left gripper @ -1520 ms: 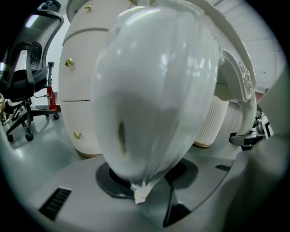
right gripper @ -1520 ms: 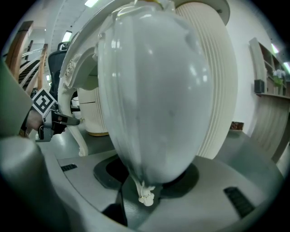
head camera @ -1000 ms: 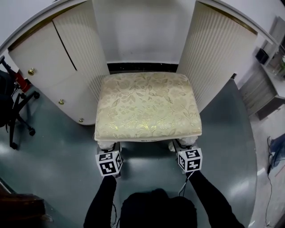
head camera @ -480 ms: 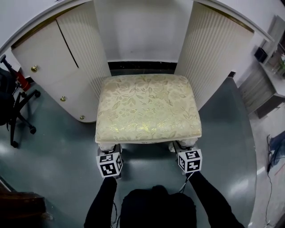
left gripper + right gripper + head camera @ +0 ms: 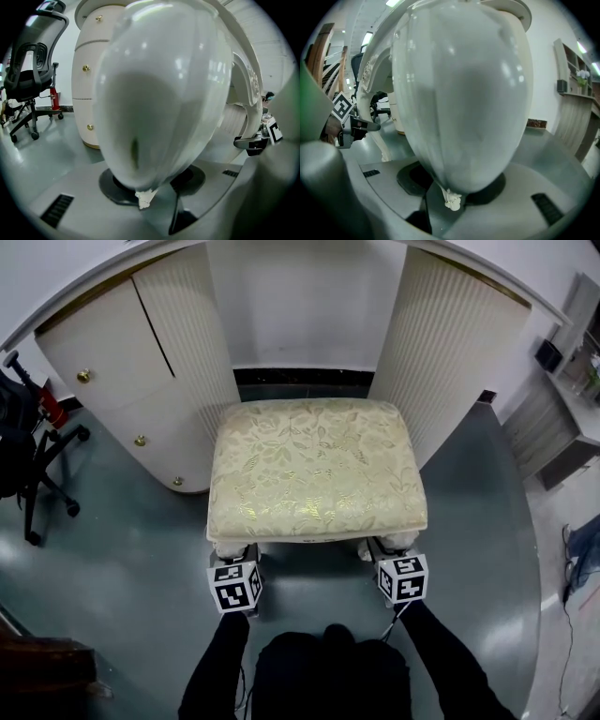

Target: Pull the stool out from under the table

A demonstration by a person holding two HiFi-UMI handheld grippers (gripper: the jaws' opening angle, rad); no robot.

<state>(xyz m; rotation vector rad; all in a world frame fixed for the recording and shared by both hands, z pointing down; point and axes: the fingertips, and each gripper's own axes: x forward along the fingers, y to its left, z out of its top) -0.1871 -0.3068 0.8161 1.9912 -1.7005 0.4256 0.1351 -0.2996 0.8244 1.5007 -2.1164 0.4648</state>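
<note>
The stool (image 5: 317,470), with a cream floral cushion, stands in the knee gap of the white table (image 5: 450,352). My left gripper (image 5: 236,557) is at the stool's front left corner, shut on the bulbous white front left leg (image 5: 164,84), which fills the left gripper view. Under the front right corner my right gripper (image 5: 392,553) holds the front right leg (image 5: 464,93) the same way. The cushion's front edge hides both sets of fingertips in the head view. Each gripper also shows small in the other's view, beside its leg.
Fluted white pedestals (image 5: 187,343) with brass knobs flank the stool closely on both sides. A black office chair (image 5: 28,465) stands at the left. Grey floor (image 5: 122,596) spreads in front of the stool, around my arms. Shelving (image 5: 572,381) is at the far right.
The stool has come slightly toward me: a strip of floor now shows between its back edge and the dark baseboard. Both grippers keep their grip on the legs.
</note>
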